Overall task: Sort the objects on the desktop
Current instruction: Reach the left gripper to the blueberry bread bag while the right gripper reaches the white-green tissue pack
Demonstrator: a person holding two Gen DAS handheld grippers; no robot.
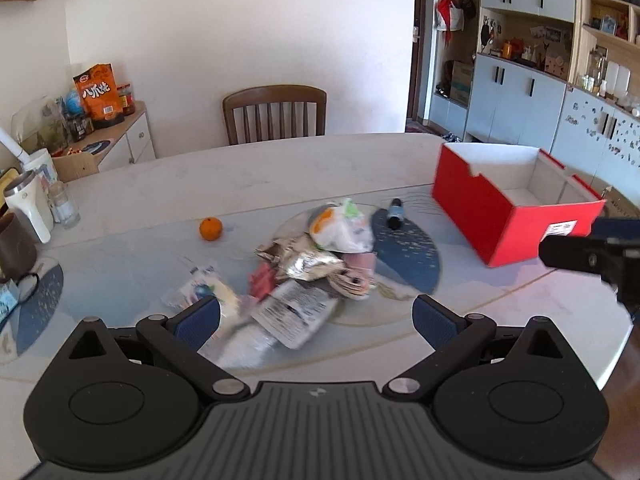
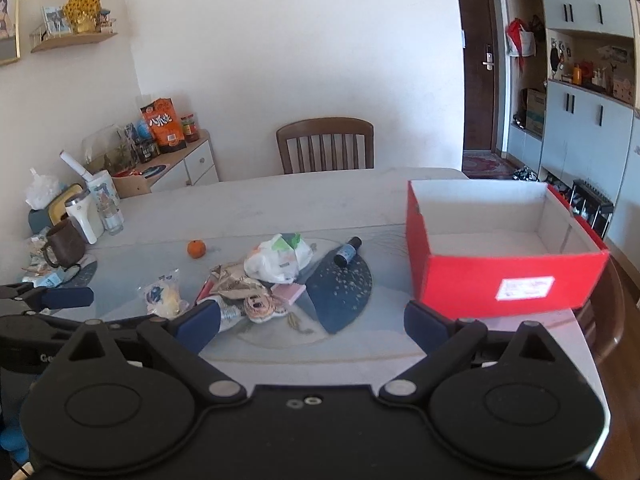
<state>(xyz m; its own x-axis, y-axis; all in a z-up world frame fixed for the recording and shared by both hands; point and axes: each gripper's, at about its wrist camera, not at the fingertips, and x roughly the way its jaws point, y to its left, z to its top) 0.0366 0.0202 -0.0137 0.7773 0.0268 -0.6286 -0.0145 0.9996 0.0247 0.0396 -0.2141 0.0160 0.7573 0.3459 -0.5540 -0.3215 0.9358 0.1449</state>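
Note:
A pile of snack wrappers and bags (image 1: 316,264) lies mid-table; it also shows in the right wrist view (image 2: 260,280). Beside it are an orange (image 1: 210,228) (image 2: 196,248), a small dark bottle (image 1: 395,213) (image 2: 347,251) lying on its side, and a clear packet (image 1: 200,290) (image 2: 164,294). An open red box (image 1: 516,204) (image 2: 500,248) stands at the right, empty. My left gripper (image 1: 316,320) is open above the near side of the pile. My right gripper (image 2: 312,320) is open, near the table's front edge, left of the box.
Cups, a white flask and a glass jar (image 2: 86,220) crowd the table's left end (image 1: 28,208). A wooden chair (image 1: 274,114) stands behind the table. A blue placemat (image 2: 340,292) lies under the bottle. The right gripper's finger (image 1: 580,256) enters the left wrist view at right.

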